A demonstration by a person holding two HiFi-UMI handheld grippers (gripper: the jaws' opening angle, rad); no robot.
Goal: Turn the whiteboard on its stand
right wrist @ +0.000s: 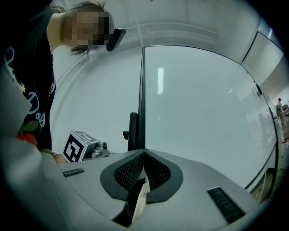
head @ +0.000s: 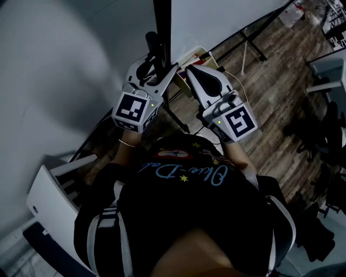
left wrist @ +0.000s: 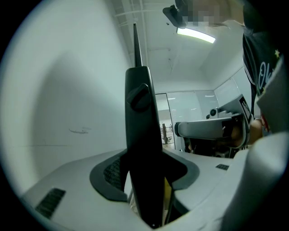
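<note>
The whiteboard [head: 227, 16] stands upright in front of me, its white face [right wrist: 203, 113] filling the right gripper view. Its thin black side edge [right wrist: 143, 99] rises from between the jaws of my right gripper [right wrist: 144, 153], which is shut on that edge. In the head view this right gripper [head: 190, 73] sits just right of the board's edge. The left gripper [head: 165, 70] is beside it, on the stand's black upright post [left wrist: 142, 135], which has a clamp knob [left wrist: 139, 97]. My left gripper [left wrist: 145, 171] is shut with its jaws on both sides of that post.
The stand's black legs [head: 254, 48] spread over the wood floor. A cardboard box [head: 197, 54] lies under the board. A white piece of furniture [head: 48, 189] is at lower left, and dark chairs [head: 319, 130] are at right. A pale wall [head: 65, 65] is close on the left.
</note>
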